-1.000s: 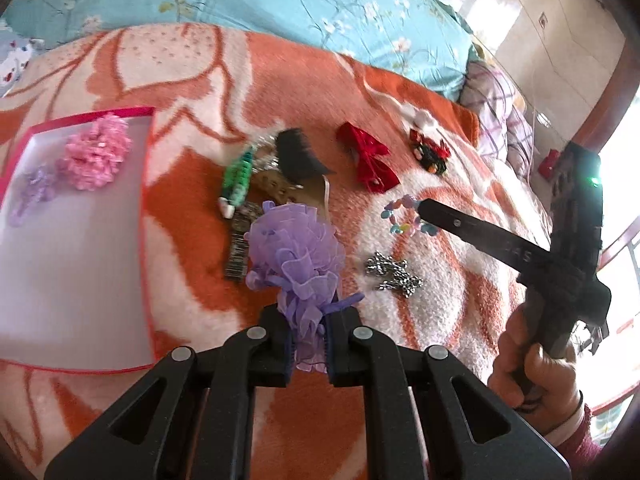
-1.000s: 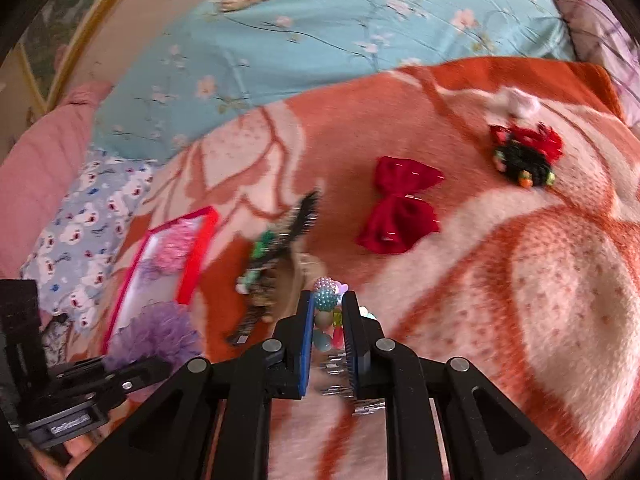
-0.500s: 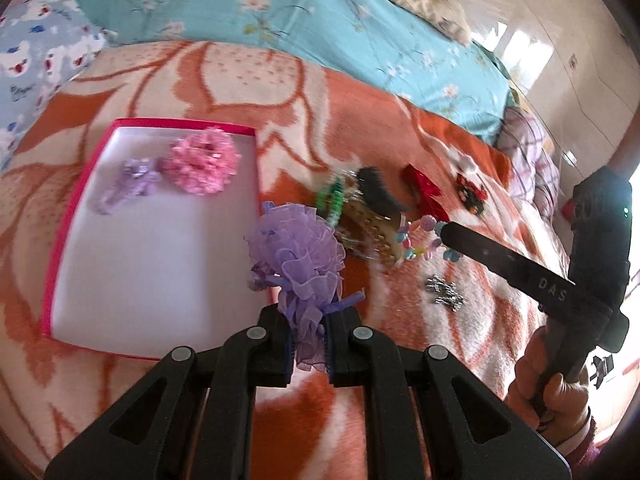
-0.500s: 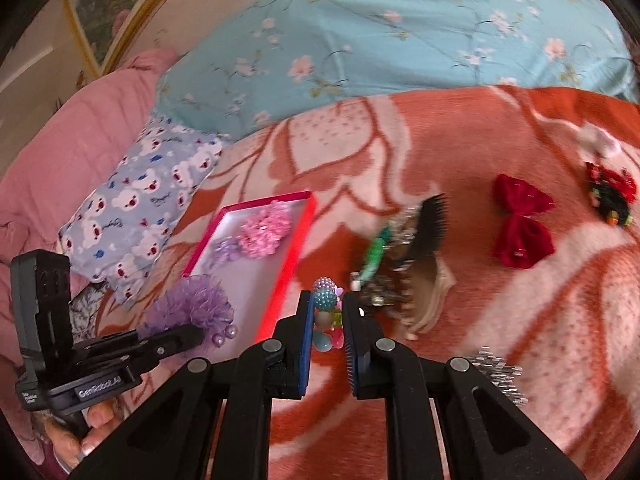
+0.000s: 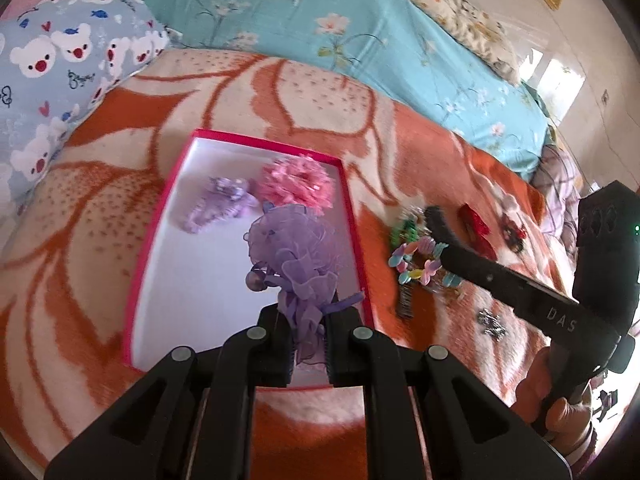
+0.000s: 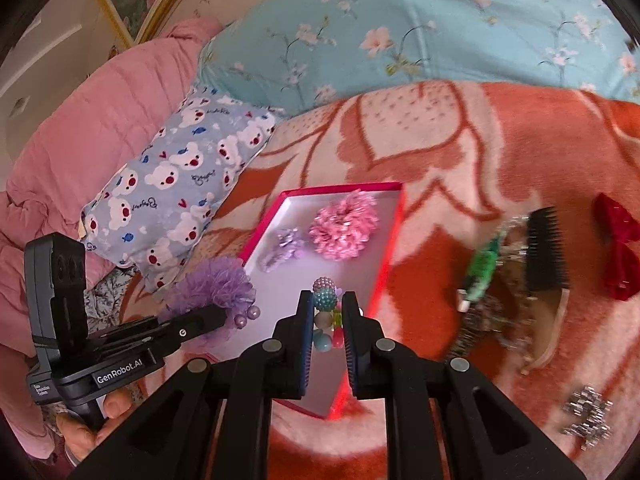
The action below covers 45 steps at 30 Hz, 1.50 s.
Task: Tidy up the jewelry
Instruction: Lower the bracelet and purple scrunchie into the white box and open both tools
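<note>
1. The orange blanket (image 5: 400,152) on the bed carries a pink-rimmed tray (image 5: 154,236).
2. Left gripper (image 5: 308,340): jaws clamped on the purple mesh flower (image 5: 296,252), held over the tray (white inside).
3. Right gripper (image 6: 327,320): jaws pinched on a beaded bracelet (image 6: 325,300) over the tray's near corner.
</note>
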Each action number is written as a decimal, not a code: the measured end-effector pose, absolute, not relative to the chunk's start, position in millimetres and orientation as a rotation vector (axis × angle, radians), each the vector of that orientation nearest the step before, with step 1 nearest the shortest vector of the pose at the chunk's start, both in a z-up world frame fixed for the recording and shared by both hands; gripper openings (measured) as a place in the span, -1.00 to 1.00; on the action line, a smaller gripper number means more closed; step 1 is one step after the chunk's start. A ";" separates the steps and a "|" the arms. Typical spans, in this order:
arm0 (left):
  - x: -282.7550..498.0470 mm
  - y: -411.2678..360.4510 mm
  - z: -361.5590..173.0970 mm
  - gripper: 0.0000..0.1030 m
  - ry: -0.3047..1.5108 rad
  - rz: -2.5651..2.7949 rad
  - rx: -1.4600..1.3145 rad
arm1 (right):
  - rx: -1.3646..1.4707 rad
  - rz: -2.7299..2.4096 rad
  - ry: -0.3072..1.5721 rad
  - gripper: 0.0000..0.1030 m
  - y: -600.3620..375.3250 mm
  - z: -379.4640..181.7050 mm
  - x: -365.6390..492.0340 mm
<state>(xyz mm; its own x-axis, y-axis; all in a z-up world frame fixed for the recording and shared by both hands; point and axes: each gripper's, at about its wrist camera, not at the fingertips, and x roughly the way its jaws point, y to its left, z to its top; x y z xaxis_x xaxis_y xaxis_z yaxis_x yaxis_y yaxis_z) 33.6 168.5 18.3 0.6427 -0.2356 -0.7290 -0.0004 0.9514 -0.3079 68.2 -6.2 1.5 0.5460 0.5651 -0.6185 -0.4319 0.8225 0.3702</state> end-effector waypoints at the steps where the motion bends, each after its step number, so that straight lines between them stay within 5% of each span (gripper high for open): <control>1: 36.7 172.8 16.6 -0.82 0.866 -0.130 -0.295 | 0.184 0.601 0.803 -0.74 -1.9 -0.3 71.5; 33: 115.0 230.3 -57.0 -0.81 0.995 -0.023 -0.354 | 0.180 0.600 0.967 -0.73 63.2 -76.2 155.7; 39: 114.3 225.4 -57.1 -0.67 1.001 -0.026 -0.337 | 0.176 0.594 0.990 -0.65 63.8 -82.9 156.7; 45: 110.5 224.9 -54.5 -0.23 1.003 -0.014 -0.324 | 0.180 0.601 0.991 -0.63 62.9 -81.6 155.1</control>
<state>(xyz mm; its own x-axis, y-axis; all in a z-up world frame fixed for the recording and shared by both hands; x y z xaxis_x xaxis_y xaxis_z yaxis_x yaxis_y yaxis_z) 110.5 224.9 -54.5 0.5421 -0.1590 -0.8251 -0.1367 0.9522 -0.2733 155.1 62.9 -81.6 0.4016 0.5517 -0.7309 -0.3931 0.8247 0.4066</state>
